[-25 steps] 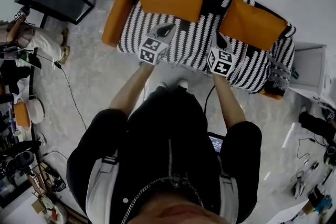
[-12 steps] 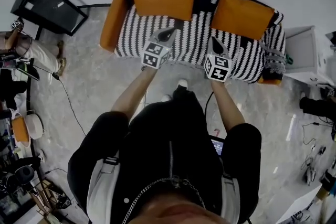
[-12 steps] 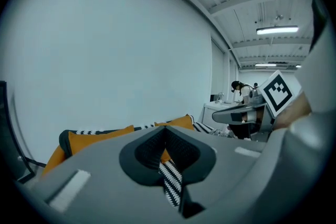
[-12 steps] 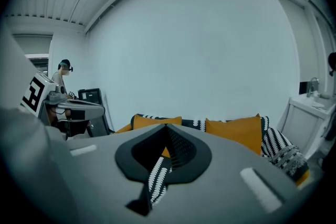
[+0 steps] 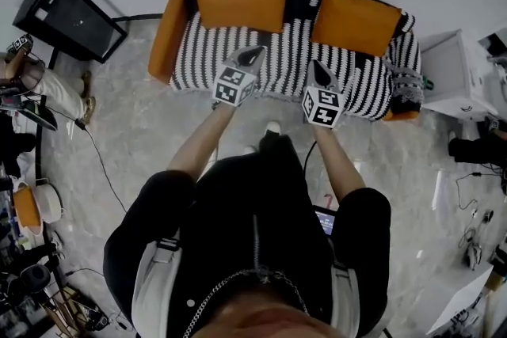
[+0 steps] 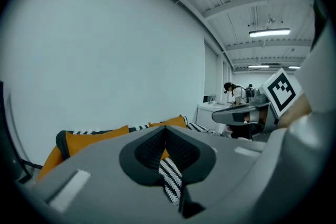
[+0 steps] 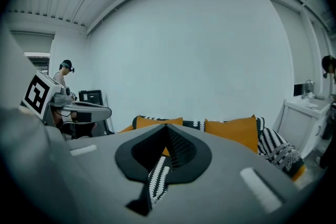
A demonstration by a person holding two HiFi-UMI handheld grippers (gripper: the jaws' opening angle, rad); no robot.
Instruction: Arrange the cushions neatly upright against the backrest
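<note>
Two orange cushions stand upright against the backrest of a black-and-white striped sofa [image 5: 277, 59]: the left cushion [image 5: 242, 2] and the right cushion [image 5: 354, 20]. My left gripper [image 5: 252, 55] is shut and empty, over the front part of the seat. Beside it, my right gripper [image 5: 321, 72] is also shut and empty, near the seat's front edge. In the left gripper view the shut jaws [image 6: 166, 131] point at the cushions [image 6: 94, 140]. From the right gripper view, its shut jaws [image 7: 167, 128] face both cushions [image 7: 233, 131].
The sofa has an orange armrest [image 5: 165, 36] at its left and a fringed striped throw [image 5: 405, 89] at its right end. A black case [image 5: 70, 16] stands at the left, a white cabinet [image 5: 455, 75] at the right. A person [image 5: 40, 79] sits at the far left; cables cross the floor.
Both grippers have drawn back from over the seat towards its front edge, still shut. The sofa sits farther off and higher in the head view. The cushions have not moved.
</note>
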